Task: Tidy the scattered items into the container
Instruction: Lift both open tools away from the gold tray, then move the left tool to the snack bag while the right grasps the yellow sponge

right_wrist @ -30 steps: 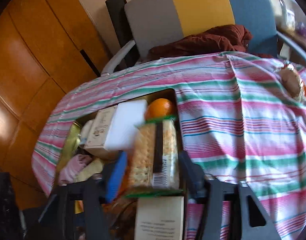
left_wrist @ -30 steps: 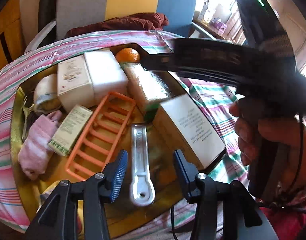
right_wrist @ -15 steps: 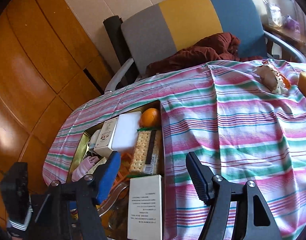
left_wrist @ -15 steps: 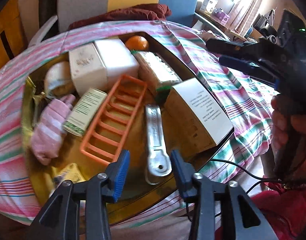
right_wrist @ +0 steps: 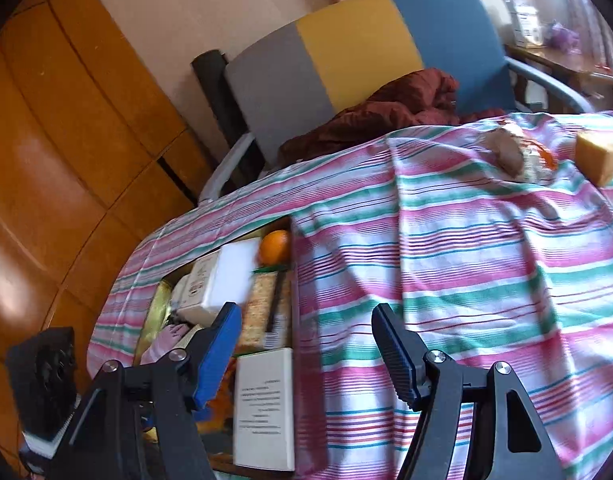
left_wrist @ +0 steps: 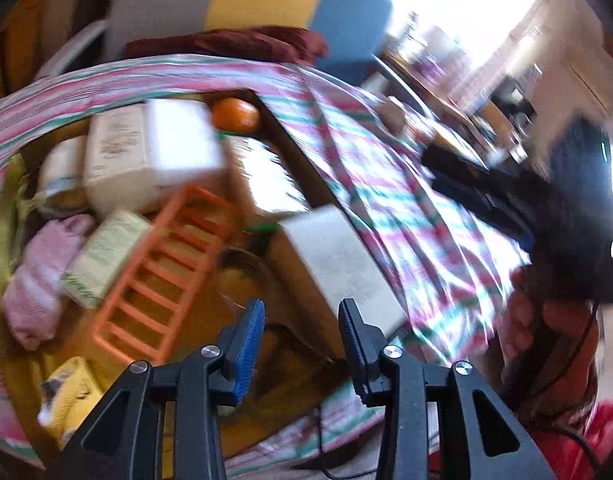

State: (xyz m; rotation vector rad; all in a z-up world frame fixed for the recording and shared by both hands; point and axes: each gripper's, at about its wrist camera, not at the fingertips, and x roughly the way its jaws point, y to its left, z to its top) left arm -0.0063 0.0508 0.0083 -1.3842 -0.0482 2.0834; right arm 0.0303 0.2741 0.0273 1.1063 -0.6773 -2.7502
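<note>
A striped cloth (right_wrist: 466, 264) is covering the table, and a gold tray (left_wrist: 4, 216) is sitting at its left edge, serving as the container. Inside the tray, a white box (right_wrist: 265, 400) is lying along the right wall at the near corner, a cream carton (left_wrist: 118, 152) and a white block (left_wrist: 182, 136) are standing together toward the far wall, an orange rack (left_wrist: 162, 276) is lying across the middle, a cracker pack (right_wrist: 266, 304) is lying by the right wall, a pink sock (left_wrist: 38, 280) is resting at the left wall, and an orange (right_wrist: 275, 245) is sitting in the far right corner. Toward the cloth's far right corner, a yellow block (right_wrist: 596, 156) and a brown item (right_wrist: 506, 152), too blurred to identify, are lying outside the tray. The left gripper (left_wrist: 300, 328) is hovering over the tray's near edge, its fingers opening with nothing between them. The right gripper (right_wrist: 306, 344) is hanging over the tray's right wall, fingers spread and empty.
</note>
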